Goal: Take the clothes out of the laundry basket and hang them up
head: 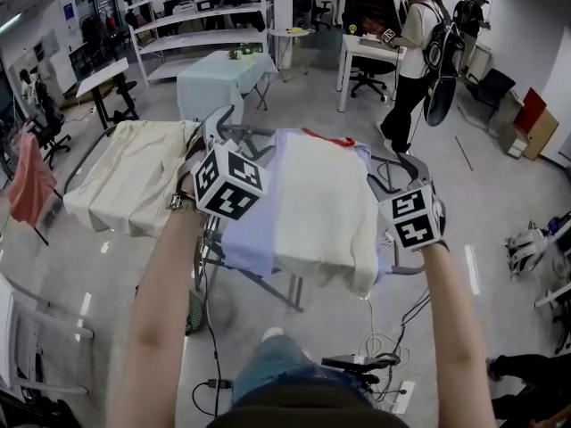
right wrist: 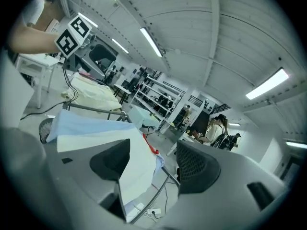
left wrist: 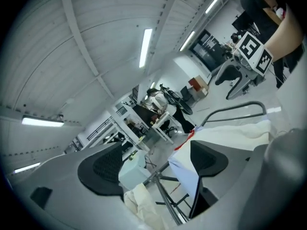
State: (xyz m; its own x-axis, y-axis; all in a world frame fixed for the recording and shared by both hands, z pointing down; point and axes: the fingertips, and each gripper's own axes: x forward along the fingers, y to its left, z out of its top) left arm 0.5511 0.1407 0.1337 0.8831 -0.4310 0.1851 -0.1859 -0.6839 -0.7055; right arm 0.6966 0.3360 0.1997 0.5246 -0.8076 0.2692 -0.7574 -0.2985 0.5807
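Note:
A metal drying rack (head: 234, 132) stands in front of me. A cream garment (head: 129, 185) hangs over its left wing. A light blue cloth (head: 250, 230) with a cream garment (head: 326, 208) on top covers its middle and right. My left gripper (head: 217, 132) hovers over the gap between the two loads, and its jaws (left wrist: 153, 164) stand open with nothing between them. My right gripper (head: 399, 178) is at the rack's right edge, beside the cream garment. Its jaws (right wrist: 153, 164) are also apart and empty, with the blue and cream cloth (right wrist: 96, 128) lying beyond them.
A dark mesh basket (head: 194, 315) sits under the rack. Cables and a power strip (head: 393, 399) lie on the floor near my feet. A person with a backpack (head: 419, 52) stands at a white desk at the back right. A covered table (head: 219, 78) and shelves stand behind the rack.

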